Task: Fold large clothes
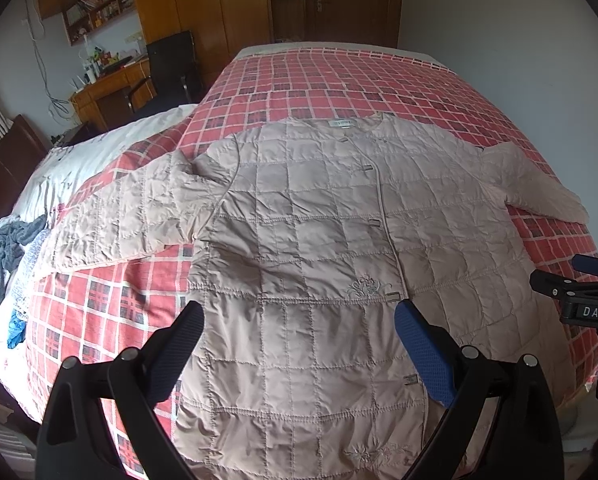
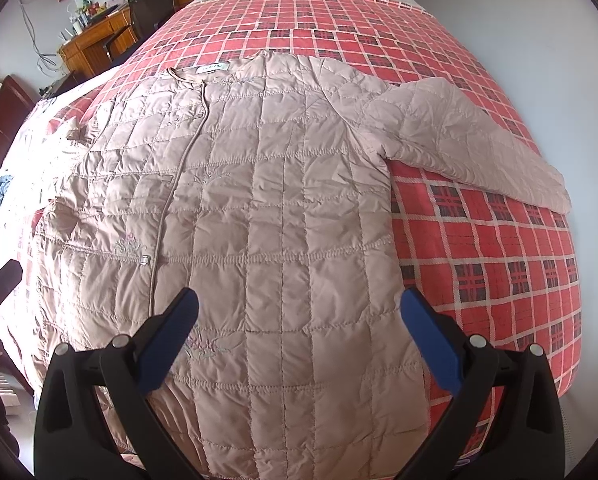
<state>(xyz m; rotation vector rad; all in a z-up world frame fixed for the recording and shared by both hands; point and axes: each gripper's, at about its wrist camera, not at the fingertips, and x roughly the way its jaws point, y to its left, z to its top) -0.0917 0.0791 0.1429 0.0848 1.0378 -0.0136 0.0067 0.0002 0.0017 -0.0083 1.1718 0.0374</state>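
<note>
While one quilted jacket (image 1: 299, 248) lies flat | left tool (image 1: 301, 320), right tool (image 2: 299, 306): both apart, empty

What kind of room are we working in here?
Most likely a home bedroom: the quilted jacket lies spread flat on a bed with a red plaid cover, and a wooden desk and tall wooden wardrobe stand behind it.

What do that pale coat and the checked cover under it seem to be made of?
The coat looks like thin, padded synthetic cloth with a slight sheen: stitched squares puff up and crinkle. The red checked bedspread looks like matte woven cotton, going by its coarse visible weave, though that is a guess.
</note>
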